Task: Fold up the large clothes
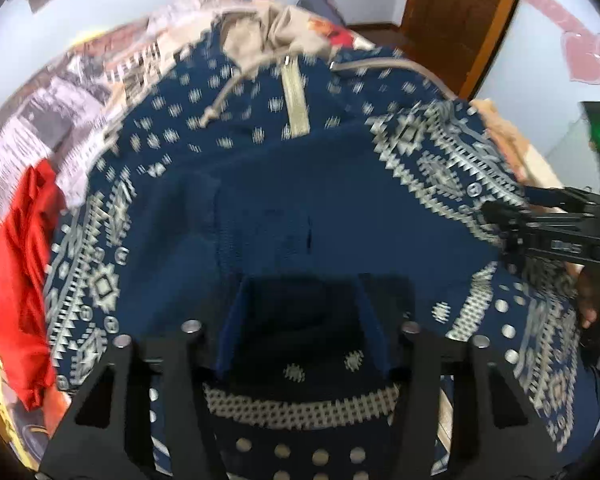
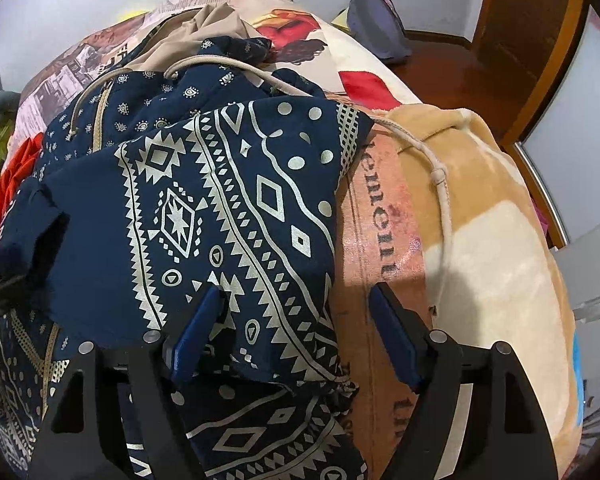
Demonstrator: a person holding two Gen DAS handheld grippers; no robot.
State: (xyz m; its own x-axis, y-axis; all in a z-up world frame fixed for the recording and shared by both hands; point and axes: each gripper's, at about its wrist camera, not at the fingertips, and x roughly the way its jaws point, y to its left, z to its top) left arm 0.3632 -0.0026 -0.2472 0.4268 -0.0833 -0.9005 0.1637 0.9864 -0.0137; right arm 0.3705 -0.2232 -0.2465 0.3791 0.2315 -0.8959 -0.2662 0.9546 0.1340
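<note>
Right tongs (image 2: 296, 336) are standing apart, straddling the navy hoodie (image 2: 220, 208) edge; left tongs (image 1: 300, 328) are apart over fabric; align edges before clamping.

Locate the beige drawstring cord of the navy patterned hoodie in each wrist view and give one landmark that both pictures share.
Left wrist view: the drawstring cord runs across the upper centre of the navy hoodie, left of the beige zipper strip.
Right wrist view: the same cord arcs over the hoodie top and trails down onto the tan blanket at right.
Shared landmark: the wooden door at upper right.
</note>
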